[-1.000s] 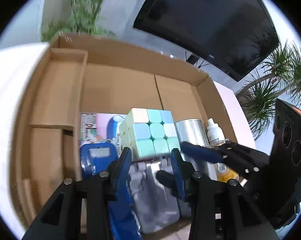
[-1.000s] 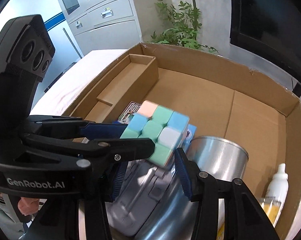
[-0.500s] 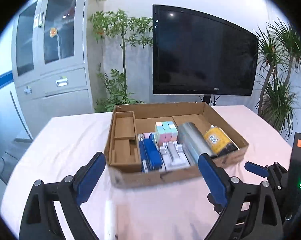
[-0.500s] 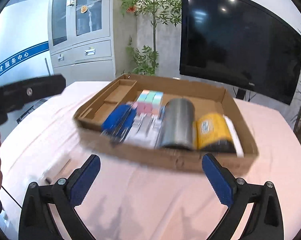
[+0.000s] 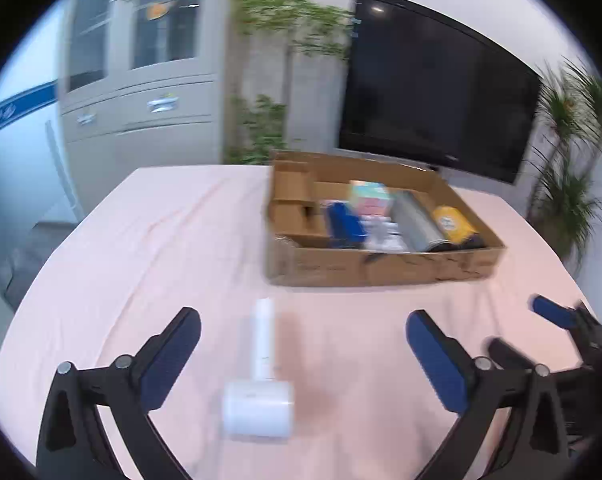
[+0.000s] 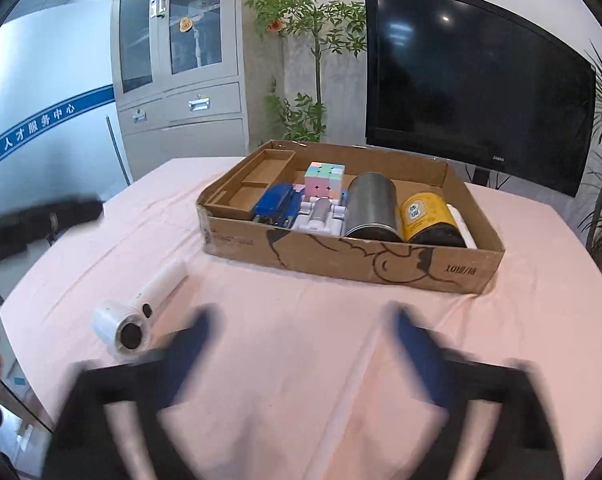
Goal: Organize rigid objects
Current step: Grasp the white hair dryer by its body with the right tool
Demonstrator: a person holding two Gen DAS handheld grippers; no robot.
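1. Hovering with fingers spread wide and empty, the left gripper [image 5: 303,356] frames the white handheld fan [image 5: 261,384] on the pink tablecloth [image 5: 161,240] — handle pointing to 12 o'clock, toward the cardboard box [image 5: 381,268].
2. Blurred but splayed open, the right gripper [image 6: 301,352] sees it at 10 o'clock — farther off, so the left looks nearer.

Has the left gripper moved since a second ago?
Yes. The left gripper has backed out of the box, now open above the white fan.
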